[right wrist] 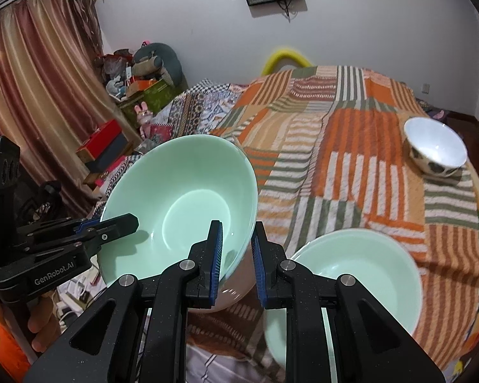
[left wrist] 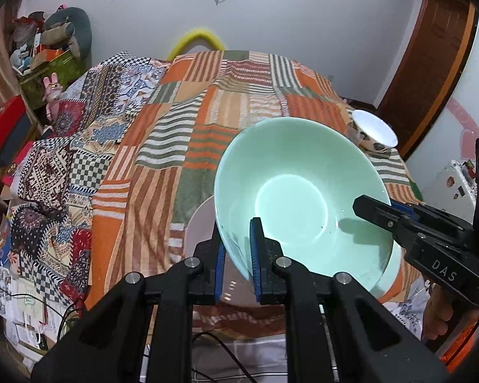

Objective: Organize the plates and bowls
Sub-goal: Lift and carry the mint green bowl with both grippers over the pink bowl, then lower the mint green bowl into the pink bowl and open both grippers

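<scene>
Black fingers with blue pads filled the bottom of the left wrist view. That left gripper [left wrist: 238, 252] was squeezed tight on the near rim of the big green bowl [left wrist: 298, 198]. One pad sat inside the bowl and one sat outside. The bowl was pale mint green, smooth and shiny, with a round flat bottom. It was tipped up, with its open side facing the camera, over the striped blanket [left wrist: 188, 146]. From the right, the right gripper [left wrist: 372, 209] pinched the bowl's other side. A small white bowl [left wrist: 375, 132] with dark spots stood far back on the blanket.

Seen from the right wrist, the right gripper [right wrist: 238, 255] was closed on the same green bowl's [right wrist: 182, 204] rim. The left gripper [right wrist: 124, 223] held the far rim. The bowl was tilted and held up off the bed. A second green bowl [right wrist: 361, 274] sat just beside it, lower right, on the blanket [right wrist: 351, 166]. The small white bowl [right wrist: 436, 148] stood upright, well apart.
</scene>
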Tool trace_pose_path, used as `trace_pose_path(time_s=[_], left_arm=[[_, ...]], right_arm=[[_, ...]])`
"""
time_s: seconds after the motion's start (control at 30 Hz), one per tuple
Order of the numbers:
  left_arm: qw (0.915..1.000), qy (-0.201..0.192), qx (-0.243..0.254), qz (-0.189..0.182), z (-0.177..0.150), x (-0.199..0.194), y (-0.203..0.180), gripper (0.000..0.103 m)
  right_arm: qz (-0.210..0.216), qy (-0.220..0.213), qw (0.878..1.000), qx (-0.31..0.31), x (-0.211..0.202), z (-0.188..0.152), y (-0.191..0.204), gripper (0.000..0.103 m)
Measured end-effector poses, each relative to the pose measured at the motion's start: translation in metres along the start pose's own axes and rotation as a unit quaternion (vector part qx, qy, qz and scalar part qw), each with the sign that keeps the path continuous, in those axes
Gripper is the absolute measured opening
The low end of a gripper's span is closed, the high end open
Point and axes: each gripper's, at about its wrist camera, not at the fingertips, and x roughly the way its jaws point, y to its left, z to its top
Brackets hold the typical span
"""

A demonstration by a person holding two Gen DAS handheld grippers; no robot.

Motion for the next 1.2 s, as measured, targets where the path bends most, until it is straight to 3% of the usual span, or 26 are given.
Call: trace_pose_path(time_s=[0.9, 1.2], left_arm=[[0.9957, 0.087, -0.031, 0.012, -0.028, 0.079, 0.034, 0.013], [0.9944, 0.100, -0.031, 0.015, -0.030, 0.092, 0.036, 0.013]], right_arm=[[-0.008, 0.098, 0.995, 0.008, 0.068, -0.029, 0.002, 0.017], [-0.007, 0.103, 0.995, 0.010, 0.073, -0.029, -0.001, 0.017]])
